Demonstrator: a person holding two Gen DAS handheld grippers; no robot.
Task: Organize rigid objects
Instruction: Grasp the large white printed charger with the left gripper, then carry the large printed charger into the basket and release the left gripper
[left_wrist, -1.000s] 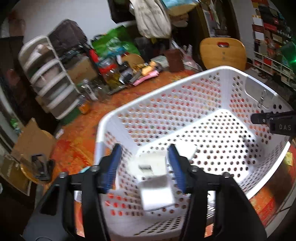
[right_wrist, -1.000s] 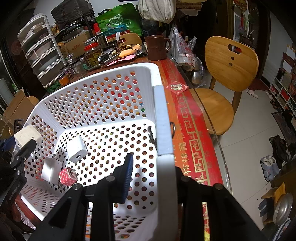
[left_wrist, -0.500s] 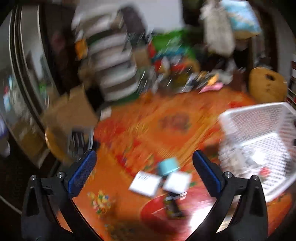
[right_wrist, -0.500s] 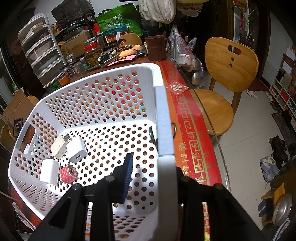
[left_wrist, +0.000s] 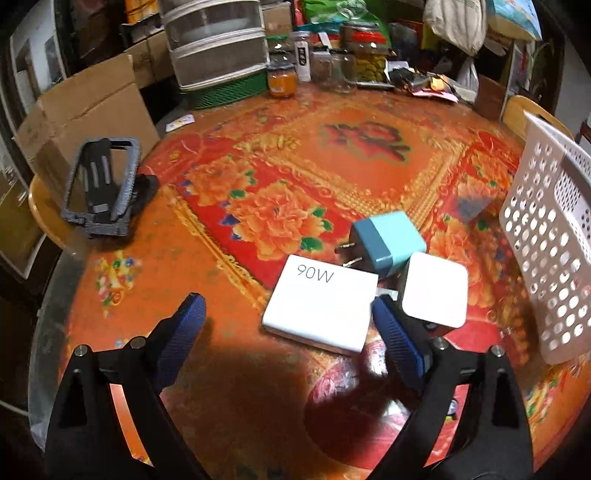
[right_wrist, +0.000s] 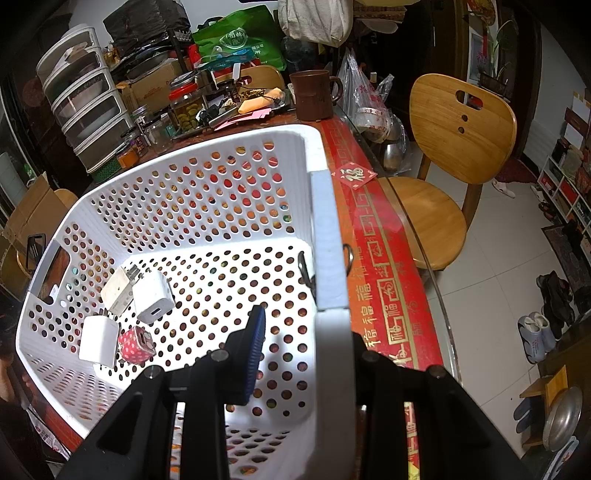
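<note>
Legible markings:

- "90W", grey print, on the top face of the flat white charger (left_wrist: 320, 308) lying on the table.
- Gold character "福" on the small red diamond sticker (right_wrist: 354, 175) at the table's edge.
- Row of gold "福" characters running along the red border of the tablecloth (right_wrist: 388, 291), beside the white basket (right_wrist: 325, 236).
- White round emblem and lettering on the green bag (right_wrist: 236, 38); too small to read.
</note>
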